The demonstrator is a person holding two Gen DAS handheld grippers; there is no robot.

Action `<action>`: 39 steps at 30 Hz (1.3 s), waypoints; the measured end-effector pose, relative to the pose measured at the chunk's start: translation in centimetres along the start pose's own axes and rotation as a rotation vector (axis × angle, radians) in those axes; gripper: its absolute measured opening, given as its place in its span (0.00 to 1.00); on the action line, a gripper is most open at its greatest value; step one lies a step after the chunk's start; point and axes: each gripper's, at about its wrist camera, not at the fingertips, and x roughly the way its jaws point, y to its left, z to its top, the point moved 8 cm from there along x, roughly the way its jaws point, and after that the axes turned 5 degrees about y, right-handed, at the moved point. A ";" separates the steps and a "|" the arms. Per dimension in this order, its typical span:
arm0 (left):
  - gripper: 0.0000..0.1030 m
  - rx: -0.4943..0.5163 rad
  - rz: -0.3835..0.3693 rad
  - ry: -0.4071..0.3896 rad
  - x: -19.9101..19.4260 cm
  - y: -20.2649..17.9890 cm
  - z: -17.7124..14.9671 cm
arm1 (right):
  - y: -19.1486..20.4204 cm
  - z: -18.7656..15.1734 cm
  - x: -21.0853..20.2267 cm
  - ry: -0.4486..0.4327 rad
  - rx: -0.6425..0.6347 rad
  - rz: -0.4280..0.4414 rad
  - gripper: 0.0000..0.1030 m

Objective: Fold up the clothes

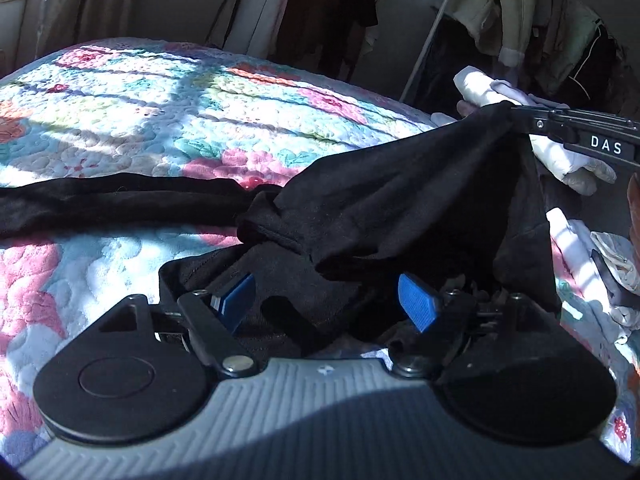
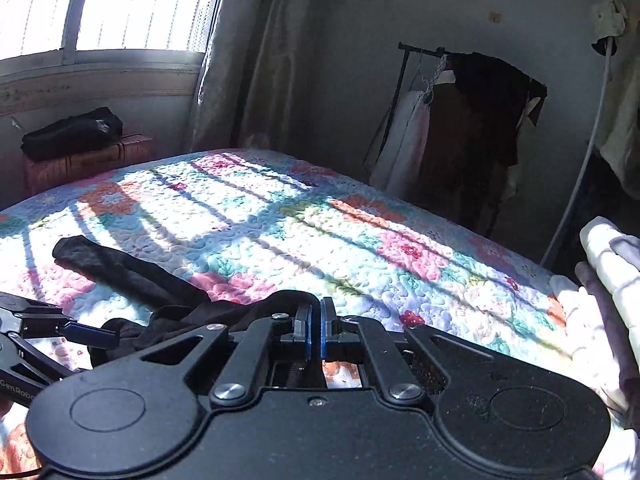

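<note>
A black garment (image 1: 400,200) lies on a floral quilt (image 1: 160,112) covering the bed. One long part (image 1: 112,204) stretches flat to the left. My right gripper (image 1: 520,114) is shut on the garment's upper right edge and holds it raised, so the cloth hangs like a tent. In the right wrist view its blue pads (image 2: 322,328) are pressed together with black fabric (image 2: 280,304) bunched at them. My left gripper (image 1: 326,304) stands open, low under the raised cloth, with loose black fabric between its blue pads (image 1: 416,304). One of its pads (image 2: 94,335) shows at the left of the right wrist view.
Light folded clothes (image 1: 576,168) are piled at the bed's right edge (image 2: 600,280). A rack of hanging clothes (image 2: 472,112) stands beyond the bed. A dark folded item on a reddish case (image 2: 72,136) sits under the window (image 2: 120,0), beside a curtain (image 2: 260,60).
</note>
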 end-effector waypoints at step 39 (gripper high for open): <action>0.70 -0.046 0.033 0.252 -9.1 -1.0 0.2 | -0.2 -9.3 -18.1 0.511 0.740 0.349 0.62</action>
